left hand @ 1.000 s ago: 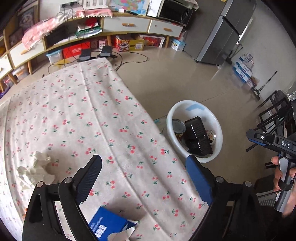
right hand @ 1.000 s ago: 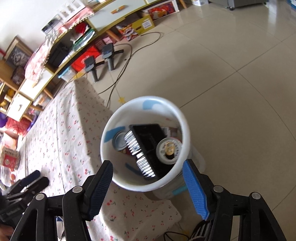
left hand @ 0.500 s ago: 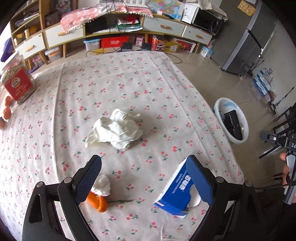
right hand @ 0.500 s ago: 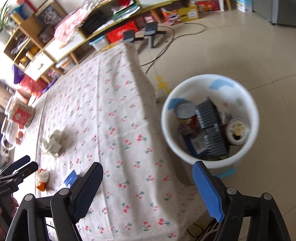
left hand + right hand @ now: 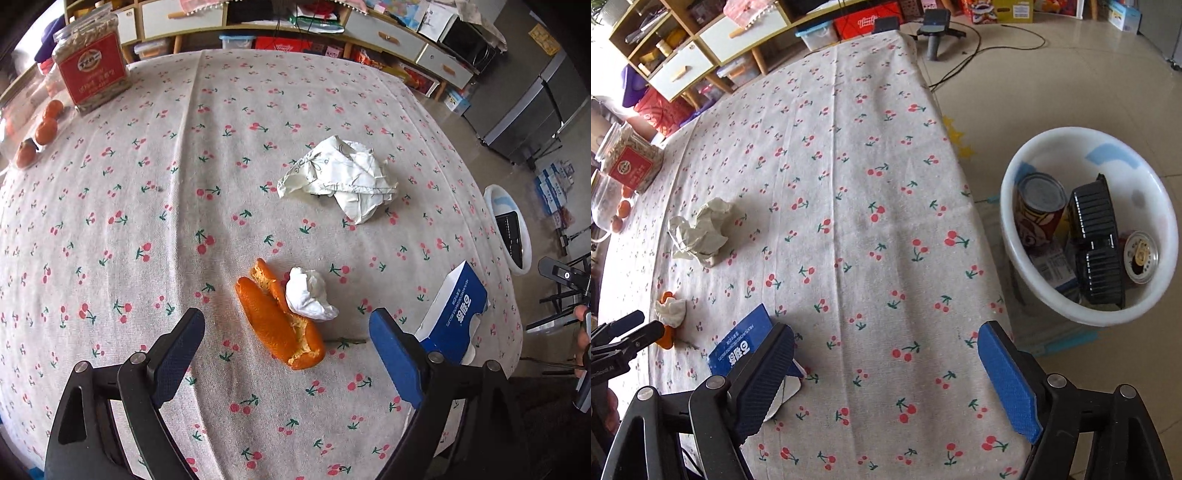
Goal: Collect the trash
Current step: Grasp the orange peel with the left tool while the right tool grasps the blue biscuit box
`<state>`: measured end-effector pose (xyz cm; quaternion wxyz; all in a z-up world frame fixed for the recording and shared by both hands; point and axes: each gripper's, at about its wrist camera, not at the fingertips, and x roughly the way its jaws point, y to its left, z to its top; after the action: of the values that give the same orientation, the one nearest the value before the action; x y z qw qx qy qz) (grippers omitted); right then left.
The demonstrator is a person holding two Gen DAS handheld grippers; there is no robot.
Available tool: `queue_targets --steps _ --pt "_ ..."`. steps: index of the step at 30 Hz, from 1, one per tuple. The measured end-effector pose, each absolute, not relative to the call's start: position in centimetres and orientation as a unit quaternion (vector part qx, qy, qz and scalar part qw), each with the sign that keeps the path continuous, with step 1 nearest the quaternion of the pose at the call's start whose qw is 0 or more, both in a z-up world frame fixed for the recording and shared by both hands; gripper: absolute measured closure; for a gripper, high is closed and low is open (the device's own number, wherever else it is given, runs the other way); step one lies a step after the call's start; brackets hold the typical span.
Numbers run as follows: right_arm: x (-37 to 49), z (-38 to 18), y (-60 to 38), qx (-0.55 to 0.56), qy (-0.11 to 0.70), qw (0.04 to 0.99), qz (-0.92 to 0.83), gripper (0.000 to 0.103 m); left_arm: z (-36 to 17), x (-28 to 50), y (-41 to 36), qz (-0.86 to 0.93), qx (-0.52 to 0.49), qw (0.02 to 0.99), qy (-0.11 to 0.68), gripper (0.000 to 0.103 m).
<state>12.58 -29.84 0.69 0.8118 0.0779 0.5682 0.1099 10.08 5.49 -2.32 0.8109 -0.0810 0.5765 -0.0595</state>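
An orange peel with a small white tissue wad on it lies on the cherry-print tablecloth, just ahead of my open, empty left gripper. A large crumpled white paper lies farther back. A blue tissue box sits by the right table edge. My right gripper is open and empty over the table's near edge, with the blue box at its left finger. The white trash basin on the floor holds cans and a black tray.
A red-labelled jar and oranges stand at the far left of the table. Low shelves and drawers line the back wall. Tiled floor lies to the right of the table, with cables and gear on it.
My left gripper has swung left and lower, from the basin side to over the peel and tissue. My right gripper has pulled back from over the basin to the table edge.
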Motion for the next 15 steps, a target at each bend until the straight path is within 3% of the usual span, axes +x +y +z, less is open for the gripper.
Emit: queue_targets --steps 3,5,6,7,10,15 --pt "12.5 0.4 -29.4 0.075 0.572 0.809 0.112 0.017 -2.8 9.9 5.0 -0.076 -0.081 0.800 0.589 0.028" --pt "12.5 0.3 -29.1 0.074 0.573 0.809 0.112 0.017 -3.1 9.8 4.5 -0.077 -0.061 0.796 0.597 0.041" --pt "12.5 0.3 -29.0 0.074 0.572 0.809 0.112 0.017 -3.4 9.8 4.2 -0.077 -0.047 0.792 0.603 0.055" --pt "12.5 0.3 -29.0 0.074 0.572 0.809 0.112 0.017 -3.7 9.8 4.0 -0.075 -0.031 0.789 0.609 0.062" --pt "12.5 0.2 -28.6 0.073 0.575 0.807 0.114 0.017 -3.5 9.5 3.9 -0.082 -0.021 0.794 0.603 0.075" --pt "12.1 0.0 -26.9 0.074 0.580 0.801 0.134 0.017 -2.0 8.7 4.8 -0.084 -0.029 0.805 0.587 0.080"
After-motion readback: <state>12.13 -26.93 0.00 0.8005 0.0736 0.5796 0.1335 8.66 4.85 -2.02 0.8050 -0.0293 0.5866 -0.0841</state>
